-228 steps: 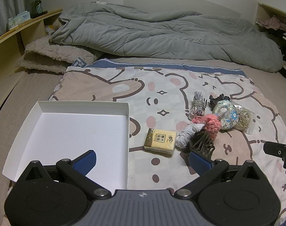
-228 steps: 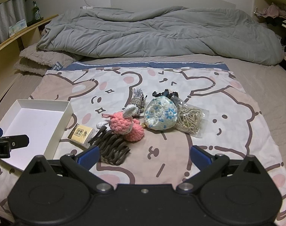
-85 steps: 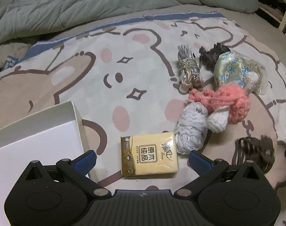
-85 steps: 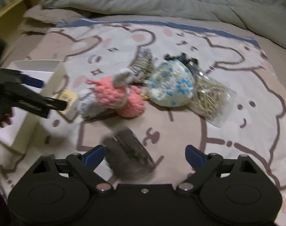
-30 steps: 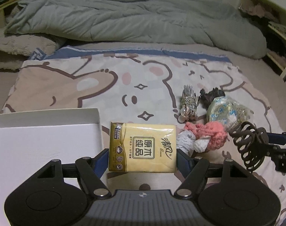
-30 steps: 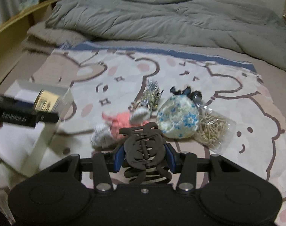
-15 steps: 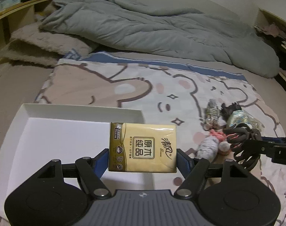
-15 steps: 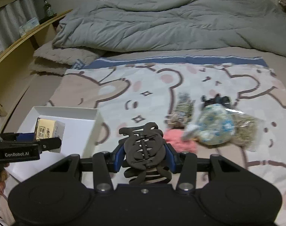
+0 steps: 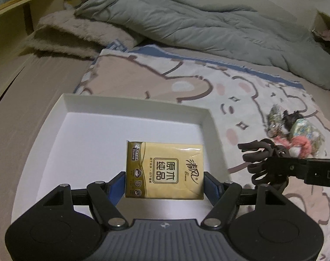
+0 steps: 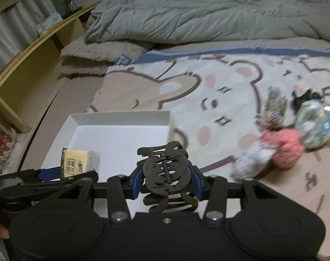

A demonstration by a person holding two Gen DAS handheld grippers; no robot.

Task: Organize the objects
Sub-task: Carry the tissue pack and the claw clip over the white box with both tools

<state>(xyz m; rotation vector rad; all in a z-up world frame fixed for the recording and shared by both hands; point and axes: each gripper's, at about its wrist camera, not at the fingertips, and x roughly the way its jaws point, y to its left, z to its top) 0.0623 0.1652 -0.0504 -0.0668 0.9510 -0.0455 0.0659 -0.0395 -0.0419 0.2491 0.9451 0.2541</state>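
Note:
My left gripper (image 9: pixel 165 184) is shut on a yellow tissue pack (image 9: pixel 165 169) and holds it above the white box (image 9: pixel 130 106). The pack also shows in the right wrist view (image 10: pixel 80 163), over the box (image 10: pixel 121 117). My right gripper (image 10: pixel 166 184) is shut on a dark brown hair claw (image 10: pixel 165 171) near the box's right wall. The claw shows in the left wrist view (image 9: pixel 258 163) just right of the box.
On the bear-print blanket (image 10: pixel 208 91) to the right lie a pink and white knitted toy (image 10: pixel 282 148), a floral pouch (image 10: pixel 315 126), a striped scrunchie (image 10: pixel 273 108) and a clear bag. A grey duvet (image 9: pixel 186 19) lies behind. A wooden shelf (image 10: pixel 34 50) runs along the left.
Both grippers have moved left with their loads. The tissue pack is now over the box's inside, and the hair claw is close to the box's right wall.

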